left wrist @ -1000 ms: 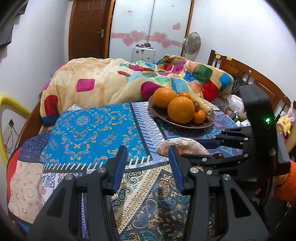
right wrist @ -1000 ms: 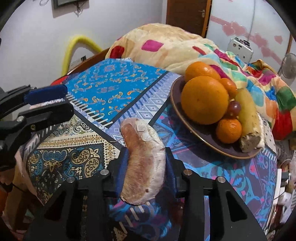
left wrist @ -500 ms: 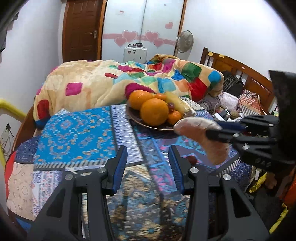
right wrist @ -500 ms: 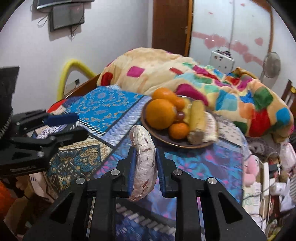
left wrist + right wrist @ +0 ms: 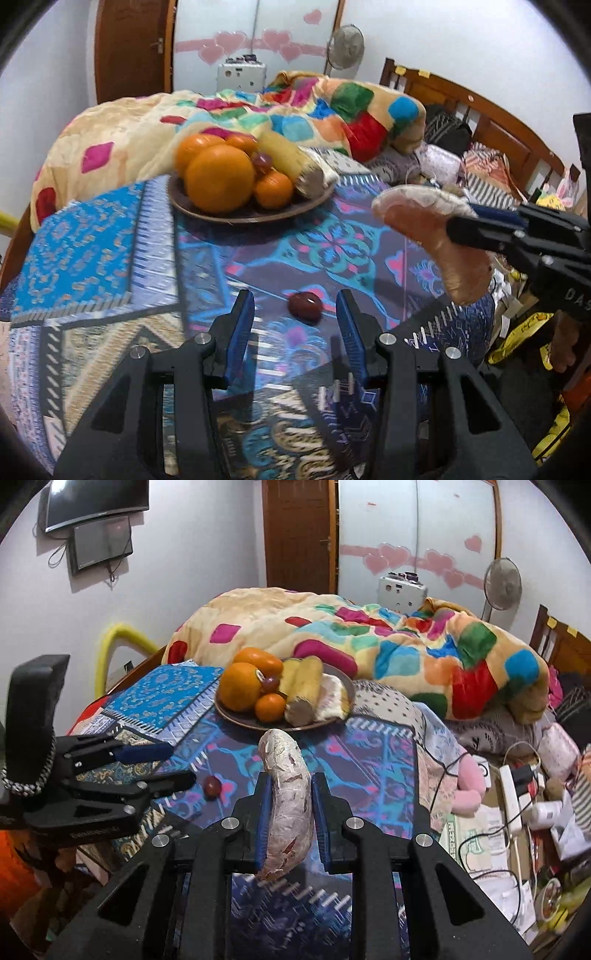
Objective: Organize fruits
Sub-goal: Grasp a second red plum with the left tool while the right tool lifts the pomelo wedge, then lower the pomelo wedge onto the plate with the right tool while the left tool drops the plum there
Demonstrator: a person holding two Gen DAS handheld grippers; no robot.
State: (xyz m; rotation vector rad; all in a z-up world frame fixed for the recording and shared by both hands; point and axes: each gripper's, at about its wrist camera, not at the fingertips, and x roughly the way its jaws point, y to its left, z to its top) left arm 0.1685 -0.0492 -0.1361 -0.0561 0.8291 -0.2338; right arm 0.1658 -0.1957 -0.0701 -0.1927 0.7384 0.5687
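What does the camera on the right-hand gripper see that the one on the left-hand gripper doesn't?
Only the right wrist view shows the dark screens on the wall, the yellow tube and the floor clutter with a power strip.

Only the left wrist view shows the wooden headboard.

Both show the plate of oranges, the small red fruit lying on the patterned cloth, the colourful blanket, the fan, and the pale curved fruit clamped in the right gripper. The left gripper is open.

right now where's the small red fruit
The small red fruit lies loose on the patterned cloth, just ahead of the open left claw, nearer than the fruit plate.
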